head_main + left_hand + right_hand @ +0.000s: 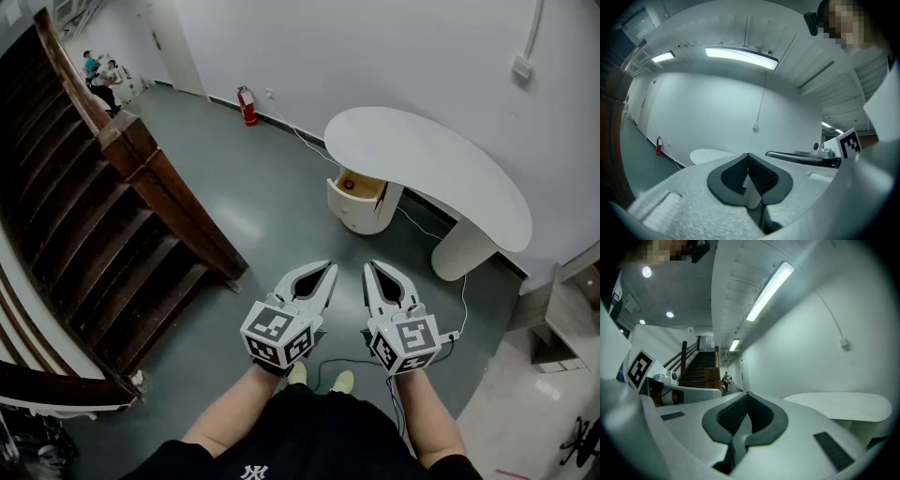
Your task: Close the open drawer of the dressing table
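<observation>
Head view: the drawer [360, 190] stands open from the pedestal [367, 217] under the dressing table [441, 173], its interior pale wood. The left tongs [328, 270] and right tongs [374, 267] are well short of the dressing table, both clenched and empty. Likely fault: an off-centre push skews the drawer or shifts the pedestal.

Left gripper view: tongs pressed together on nothing.

Right gripper view: likewise; drawer not visible.

floor [272, 211]: grey | standing on it: dressing table [422, 169], fire extinguisher [247, 106]
</observation>
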A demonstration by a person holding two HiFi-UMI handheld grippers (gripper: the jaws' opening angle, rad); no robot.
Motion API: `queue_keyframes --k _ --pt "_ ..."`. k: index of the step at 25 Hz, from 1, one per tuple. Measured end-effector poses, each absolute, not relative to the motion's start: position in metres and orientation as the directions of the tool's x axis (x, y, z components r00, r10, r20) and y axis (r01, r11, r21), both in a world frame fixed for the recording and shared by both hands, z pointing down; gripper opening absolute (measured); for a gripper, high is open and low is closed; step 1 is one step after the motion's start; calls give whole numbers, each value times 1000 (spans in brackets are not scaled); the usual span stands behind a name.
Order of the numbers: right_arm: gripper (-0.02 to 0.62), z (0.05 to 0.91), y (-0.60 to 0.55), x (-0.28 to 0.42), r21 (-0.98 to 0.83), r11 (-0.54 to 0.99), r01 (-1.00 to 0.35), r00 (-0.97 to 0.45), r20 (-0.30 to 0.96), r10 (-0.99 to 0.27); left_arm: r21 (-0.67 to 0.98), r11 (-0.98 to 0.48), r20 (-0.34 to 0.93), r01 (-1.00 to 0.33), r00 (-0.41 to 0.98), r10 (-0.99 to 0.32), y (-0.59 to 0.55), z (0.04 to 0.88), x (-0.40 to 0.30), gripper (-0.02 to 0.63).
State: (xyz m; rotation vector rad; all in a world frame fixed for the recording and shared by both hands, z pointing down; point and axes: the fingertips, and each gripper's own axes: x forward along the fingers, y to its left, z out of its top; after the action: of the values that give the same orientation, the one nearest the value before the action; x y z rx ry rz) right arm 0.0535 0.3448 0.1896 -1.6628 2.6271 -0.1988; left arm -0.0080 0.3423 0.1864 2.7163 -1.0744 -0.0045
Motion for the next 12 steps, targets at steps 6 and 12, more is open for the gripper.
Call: queue_keyframes --k 6,12 --pt "14 190 348 59 -127 429 -895 -437 49 -898 217 -700 71 -681 726 -684 341 182 -4 9" --pt "14 189 352 64 -134 440 -888 -449 42 -893 211 -693 70 -690 717 -693 343 180 1 9"
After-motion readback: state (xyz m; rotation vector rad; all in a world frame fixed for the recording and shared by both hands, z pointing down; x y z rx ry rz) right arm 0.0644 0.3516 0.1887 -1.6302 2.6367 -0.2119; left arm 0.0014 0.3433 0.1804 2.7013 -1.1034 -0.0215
